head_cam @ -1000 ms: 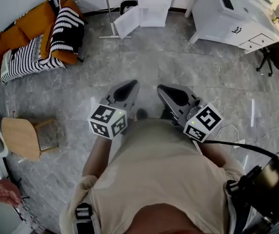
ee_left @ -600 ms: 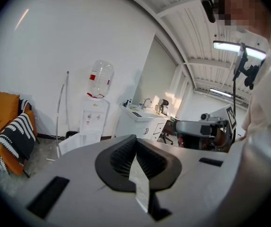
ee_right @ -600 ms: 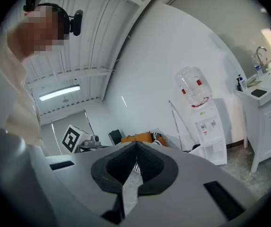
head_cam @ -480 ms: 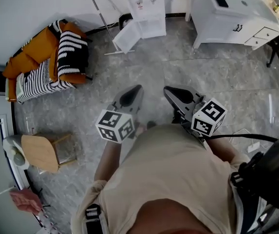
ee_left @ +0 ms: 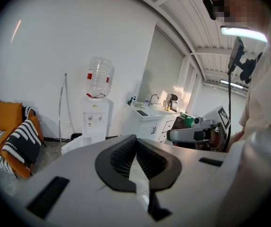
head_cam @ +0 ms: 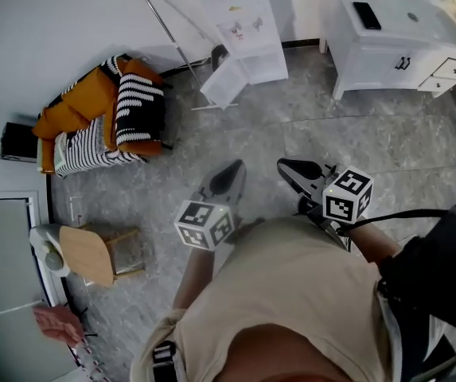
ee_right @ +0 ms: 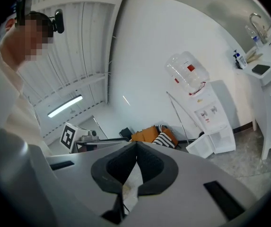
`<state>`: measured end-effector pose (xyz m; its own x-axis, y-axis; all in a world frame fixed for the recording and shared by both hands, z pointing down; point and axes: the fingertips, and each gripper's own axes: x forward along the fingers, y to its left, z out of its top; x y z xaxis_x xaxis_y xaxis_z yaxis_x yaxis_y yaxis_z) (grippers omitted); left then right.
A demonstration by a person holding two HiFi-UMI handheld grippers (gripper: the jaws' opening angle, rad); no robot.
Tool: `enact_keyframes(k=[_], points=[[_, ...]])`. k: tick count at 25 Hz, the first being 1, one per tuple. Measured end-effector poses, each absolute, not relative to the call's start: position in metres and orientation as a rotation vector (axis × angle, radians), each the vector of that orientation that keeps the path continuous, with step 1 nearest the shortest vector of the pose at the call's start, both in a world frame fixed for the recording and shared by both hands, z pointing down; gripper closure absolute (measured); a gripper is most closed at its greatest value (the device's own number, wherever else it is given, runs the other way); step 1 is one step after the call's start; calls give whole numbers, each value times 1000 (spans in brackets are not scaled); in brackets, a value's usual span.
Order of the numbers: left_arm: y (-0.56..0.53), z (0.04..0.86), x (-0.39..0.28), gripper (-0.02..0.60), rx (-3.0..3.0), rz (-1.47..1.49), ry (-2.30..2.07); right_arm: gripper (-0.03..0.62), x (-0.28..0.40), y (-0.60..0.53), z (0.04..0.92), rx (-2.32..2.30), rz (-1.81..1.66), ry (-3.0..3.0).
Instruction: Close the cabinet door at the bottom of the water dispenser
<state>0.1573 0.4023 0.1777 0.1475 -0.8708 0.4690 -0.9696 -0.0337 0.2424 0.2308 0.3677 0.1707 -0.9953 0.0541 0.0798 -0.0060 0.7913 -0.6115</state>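
**Grey stone floor, dispenser door ajar across the room**

Grey stone floor runs from the person's feet to a white wall, where the water dispenser stands. Its cabinet door at the bottom hangs open, swung out to the left of the base. The door is well apart from both grippers, across a stretch of bare floor, ahead and a little left of them.

Held side by side in front of the person's chest, the left gripper and the right gripper both point forward toward the dispenser. The right one is rolled, so the dispenser leans in its own view. Each has its jaws pressed together with nothing between them.

Counted: two grippers, each with one marker cube, the left cube and the right cube. One dispenser carries one bottle on top and has one open door. One orange sofa stands to the left of it.
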Motion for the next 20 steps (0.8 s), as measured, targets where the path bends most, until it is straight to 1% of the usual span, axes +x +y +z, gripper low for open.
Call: enact_keyframes(k=[5,11,18,20], points=[[391,173,152,591,1928,352,-1787,580,218,357,176,-114,1059,-2865],[379,184,148,591,1910,318,-1801,580,217,348,176,-157,995,-2883],[357,201,123,591,1949,284,-1739,580,204,326,166,-2,902,-2939],[351,201,108,591,1974,266,-1727,580,189,323,164,46,861,-2937]])
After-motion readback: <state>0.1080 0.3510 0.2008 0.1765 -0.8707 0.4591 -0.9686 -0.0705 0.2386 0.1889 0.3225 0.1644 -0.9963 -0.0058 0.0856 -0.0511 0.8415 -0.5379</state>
